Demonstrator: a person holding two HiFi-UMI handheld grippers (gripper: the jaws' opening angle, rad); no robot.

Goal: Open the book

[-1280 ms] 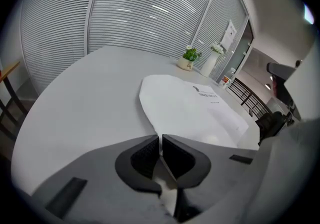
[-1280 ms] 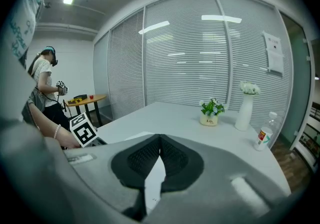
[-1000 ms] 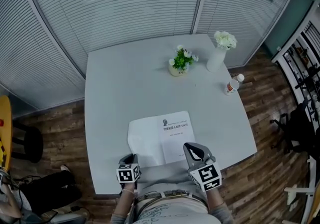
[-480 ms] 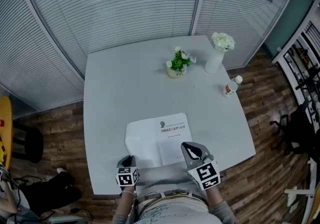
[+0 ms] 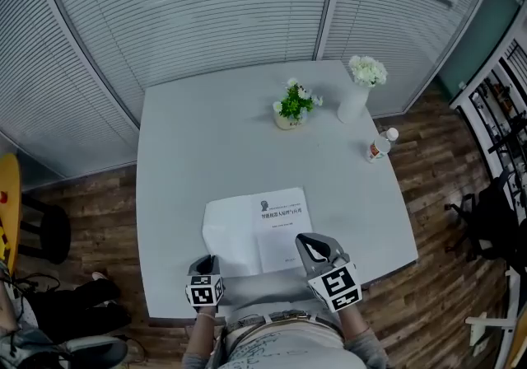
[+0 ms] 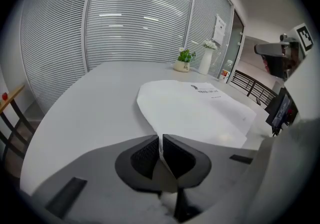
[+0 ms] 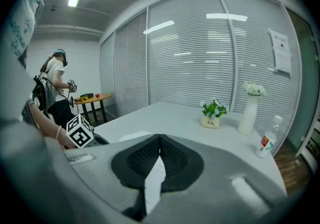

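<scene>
**At the table's near edge: both grips holding, book barely budging**

Down at the near edge of the table (image 5: 189,145), the book (image 5: 284,223) is lying just where it was a second ago. That is the story here: hardly anything is moving.

The left gripper (image 6: 161,142) is keeping its jaws pressed together on the near corner of a blank white leaf (image 5: 232,231). That leaf is fanning out toward the table's left side, beside the printed title page (image 5: 284,212). The right gripper (image 7: 159,144) is sitting toward the table's near right, its jaws closed on a thin sliver of the book's paper.

Across the last second the leaf's outline is looking much the same. The small drift in the head view seems to be the camera shifting, not the book.

My read is that the leaf is already turned out and the grips are settling rather than pulling. So the opening is looking close to finished, with laying that leaf flat and letting go probably remaining.
</scene>
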